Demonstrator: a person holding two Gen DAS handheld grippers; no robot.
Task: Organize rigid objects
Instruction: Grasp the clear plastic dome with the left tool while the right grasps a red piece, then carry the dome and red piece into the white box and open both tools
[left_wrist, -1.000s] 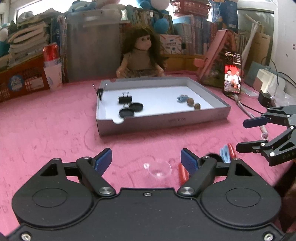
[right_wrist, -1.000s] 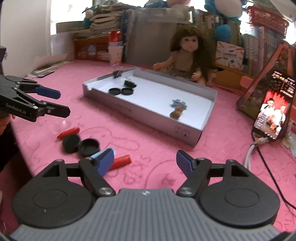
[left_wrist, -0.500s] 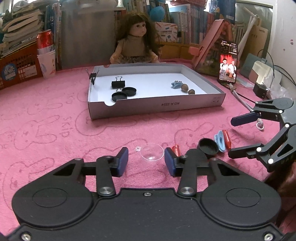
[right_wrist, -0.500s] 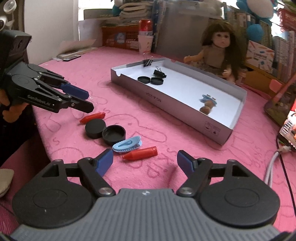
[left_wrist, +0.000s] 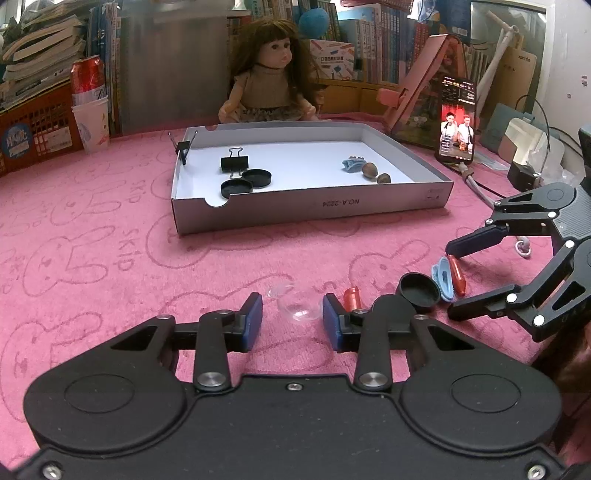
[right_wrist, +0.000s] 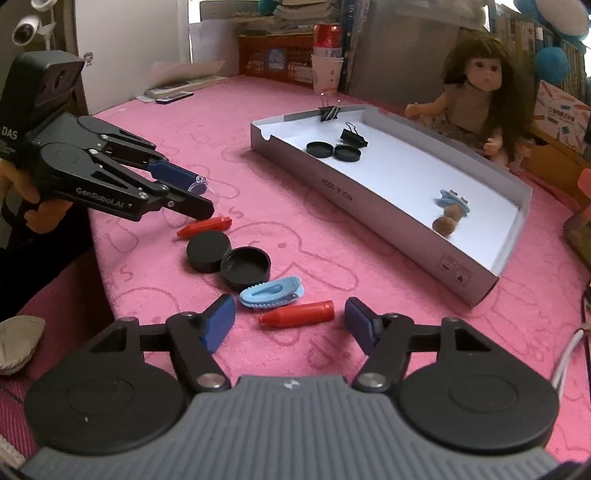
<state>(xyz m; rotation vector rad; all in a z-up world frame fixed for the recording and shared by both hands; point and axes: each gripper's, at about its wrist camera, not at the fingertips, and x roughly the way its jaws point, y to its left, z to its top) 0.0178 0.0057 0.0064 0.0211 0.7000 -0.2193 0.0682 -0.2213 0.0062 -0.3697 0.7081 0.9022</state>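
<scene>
Dome (left_wrist: 299, 306) – small, clear, plastic – lies on the pink cloth (left_wrist: 110, 240) between the pads of my left gripper (left_wrist: 291, 299). Those jaws have just been closing and stand narrow; from my left wrist a sliver of cloth shows between one pad and the dome, so they are not clamped on it. Only the right wrist view shows that gripper from the side (right_wrist: 192, 192): the dome (right_wrist: 197, 183) is at its fingertips, and a hand (right_wrist: 22, 192) is wrapped round the grip.

My right gripper (right_wrist: 290, 304) has jaws apart, though they have just been closing a little. A red crayon (right_wrist: 295, 314) lies between them, touching neither pad, with a blue clip (right_wrist: 271, 297) just beside it. Beyond sit two black caps (right_wrist: 207, 251) touching each other and a second crayon (right_wrist: 205, 226). The left view shows this gripper (left_wrist: 454, 282) low over the clip (left_wrist: 443, 278), but only one cap (left_wrist: 419, 290) plainly.

Further off is the tray (left_wrist: 310, 206), holding binder clips (left_wrist: 234, 162), two more caps (left_wrist: 245, 182), another blue clip and two nuts (left_wrist: 369, 170) – sharp from the left, blurred from the right. A doll (left_wrist: 269, 85) sits behind it. A lit phone (left_wrist: 457, 122) shows only in the left view.
</scene>
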